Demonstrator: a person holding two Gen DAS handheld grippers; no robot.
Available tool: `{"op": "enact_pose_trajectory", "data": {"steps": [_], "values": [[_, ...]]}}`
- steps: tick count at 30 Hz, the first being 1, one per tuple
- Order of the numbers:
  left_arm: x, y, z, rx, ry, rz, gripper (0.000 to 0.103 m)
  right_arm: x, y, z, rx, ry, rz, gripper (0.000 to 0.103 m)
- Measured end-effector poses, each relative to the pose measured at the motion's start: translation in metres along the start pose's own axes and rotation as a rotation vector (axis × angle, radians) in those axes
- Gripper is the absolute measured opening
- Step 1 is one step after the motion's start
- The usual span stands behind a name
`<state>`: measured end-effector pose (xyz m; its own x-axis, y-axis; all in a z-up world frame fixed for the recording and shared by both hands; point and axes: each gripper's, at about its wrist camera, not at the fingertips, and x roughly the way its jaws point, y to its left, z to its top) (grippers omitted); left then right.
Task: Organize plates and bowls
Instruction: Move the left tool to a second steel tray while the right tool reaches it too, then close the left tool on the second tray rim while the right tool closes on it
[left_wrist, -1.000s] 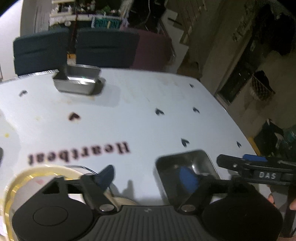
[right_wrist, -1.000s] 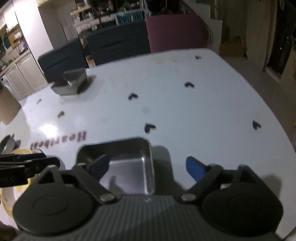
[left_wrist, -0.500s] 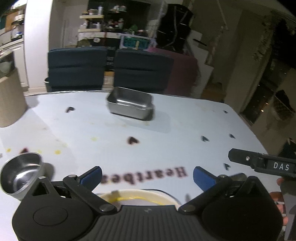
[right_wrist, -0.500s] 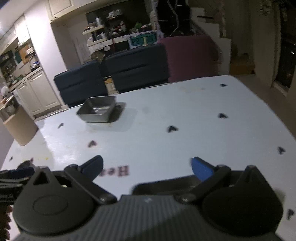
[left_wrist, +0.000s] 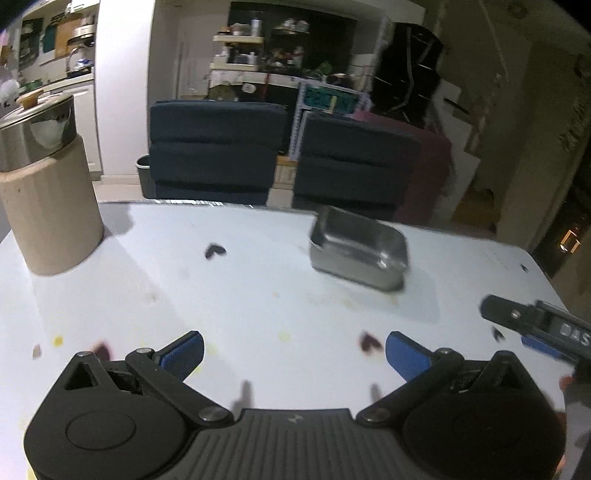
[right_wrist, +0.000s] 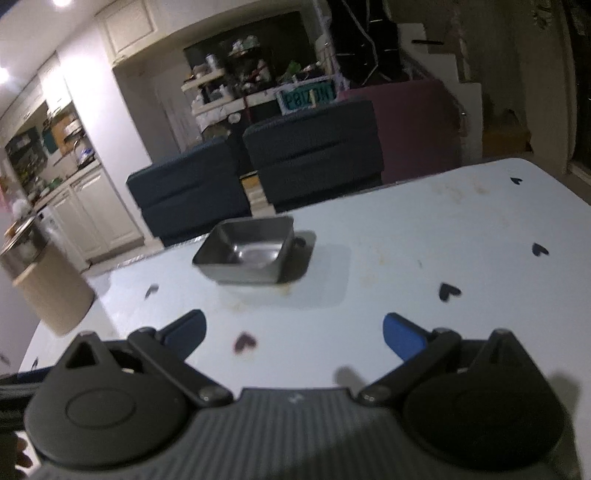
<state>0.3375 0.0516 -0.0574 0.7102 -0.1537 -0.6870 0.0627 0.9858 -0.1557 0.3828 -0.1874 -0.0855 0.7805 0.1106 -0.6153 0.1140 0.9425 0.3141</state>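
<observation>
On the white table (right_wrist: 443, 229), the steel rectangular bowl (right_wrist: 247, 254) sits on the far side, ahead of both grippers and well apart from them. From the left gripper (left_wrist: 293, 354) it lies far-right; from the right gripper (right_wrist: 293, 332) it lies nearly straight ahead, slightly left, so the right seems better lined up. Both tilt downward with jaws wide and empty.

You get dim indoor light, ceiling lamps (right_wrist: 59, 2) glaring up left of your right gripper. Motion blur smears the steel tray (left_wrist: 356, 254); fisheye bends edges, corners go black, soft shadows ahead.
</observation>
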Motion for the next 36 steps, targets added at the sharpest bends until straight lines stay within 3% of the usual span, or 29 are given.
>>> {"op": "enact_pose_trajectory", "data": {"steps": [5, 9, 15, 18, 20, 25, 27, 29, 30, 33, 36], "values": [[0.038, -0.002, 0.036, 0.019, -0.007, 0.026, 0.103, 0.027, -0.009, 0.018, 0.099, -0.014, 0.02, 0.103], [0.075, -0.013, 0.061, 0.105, -0.024, 0.058, 0.103, 0.057, -0.019, 0.037, 0.16, 0.026, 0.022, 0.103], [0.131, -0.017, 0.08, 0.137, 0.004, 0.065, 0.099, 0.095, -0.037, 0.057, 0.235, 0.058, 0.074, 0.098], [0.151, -0.015, 0.084, 0.135, 0.025, 0.049, 0.082, 0.112, -0.044, 0.057, 0.309, 0.068, 0.137, 0.09], [0.163, -0.014, 0.087, 0.135, 0.041, 0.031, 0.066, 0.122, -0.049, 0.056, 0.376, 0.076, 0.178, 0.089], [0.183, -0.014, 0.093, 0.121, 0.073, -0.009, 0.055, 0.141, -0.046, 0.063, 0.372, 0.091, 0.19, 0.071], [0.188, -0.016, 0.094, 0.119, 0.083, -0.023, 0.04, 0.145, -0.042, 0.065, 0.328, 0.095, 0.182, 0.063], [0.191, -0.018, 0.096, 0.098, 0.091, -0.045, 0.014, 0.147, -0.039, 0.065, 0.289, 0.101, 0.156, 0.054], [0.191, -0.02, 0.096, 0.092, 0.092, -0.055, 0.009, 0.151, -0.037, 0.067, 0.277, 0.105, 0.142, 0.044], [0.189, -0.028, 0.096, 0.118, 0.103, -0.042, 0.006, 0.147, -0.039, 0.063, 0.24, 0.101, 0.136, 0.031], [0.182, -0.026, 0.095, 0.087, 0.109, -0.06, 0.004, 0.143, -0.035, 0.064, 0.209, 0.107, 0.161, 0.008]]}}
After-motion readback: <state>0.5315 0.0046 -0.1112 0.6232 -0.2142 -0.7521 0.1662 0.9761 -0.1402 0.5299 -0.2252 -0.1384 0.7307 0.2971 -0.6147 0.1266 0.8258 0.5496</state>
